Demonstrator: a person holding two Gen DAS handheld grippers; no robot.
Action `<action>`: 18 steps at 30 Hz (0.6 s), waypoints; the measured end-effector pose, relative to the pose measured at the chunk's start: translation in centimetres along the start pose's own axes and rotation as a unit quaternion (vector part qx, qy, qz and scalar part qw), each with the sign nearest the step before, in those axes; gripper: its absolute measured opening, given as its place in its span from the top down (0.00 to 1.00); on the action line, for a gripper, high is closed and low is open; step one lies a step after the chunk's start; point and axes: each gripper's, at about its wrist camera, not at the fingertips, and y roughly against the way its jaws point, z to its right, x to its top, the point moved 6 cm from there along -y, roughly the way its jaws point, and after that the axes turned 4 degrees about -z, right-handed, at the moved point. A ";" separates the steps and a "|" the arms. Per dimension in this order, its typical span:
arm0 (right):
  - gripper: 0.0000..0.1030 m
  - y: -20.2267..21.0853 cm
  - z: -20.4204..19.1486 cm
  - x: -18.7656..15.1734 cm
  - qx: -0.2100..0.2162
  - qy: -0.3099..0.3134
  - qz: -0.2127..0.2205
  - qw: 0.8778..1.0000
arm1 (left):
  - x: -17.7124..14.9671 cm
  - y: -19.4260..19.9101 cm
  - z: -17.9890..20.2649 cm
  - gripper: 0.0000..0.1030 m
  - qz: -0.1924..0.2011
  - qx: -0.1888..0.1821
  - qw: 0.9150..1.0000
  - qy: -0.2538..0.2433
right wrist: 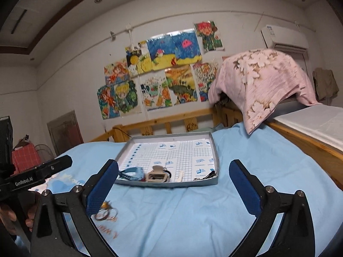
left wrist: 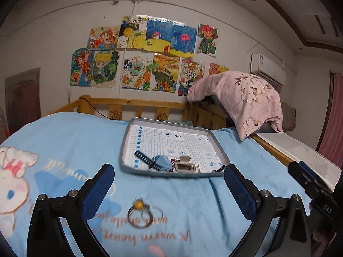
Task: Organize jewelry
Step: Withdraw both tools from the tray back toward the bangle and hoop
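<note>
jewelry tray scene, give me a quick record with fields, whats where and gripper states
surface: bed with light blue sheet
tray: grey, shallow, grid paper lining, on the sheet
in tray, near edge: black comb, blue piece, beige hair claw
outside tray: rings with yellow bead, loose on the sheet
left gripper: open, empty
right gripper: open, empty

Matt cotton-like bed sheet under thin metal rings (one glossy yellow bead), grey cardboard-looking tray, wooden rail.
</note>
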 end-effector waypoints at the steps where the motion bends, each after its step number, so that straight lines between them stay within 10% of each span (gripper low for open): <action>1: 0.02 1.0 -0.4 -0.3 -0.002 0.003 0.005 1.000 | -0.6 1.2 -0.2 0.00 0.003 0.004 1.000 -0.001; 18: 0.02 12.5 -5.0 -5.7 -0.016 0.041 0.008 0.999 | -8.2 12.3 -2.9 0.00 0.020 0.038 0.999 -0.020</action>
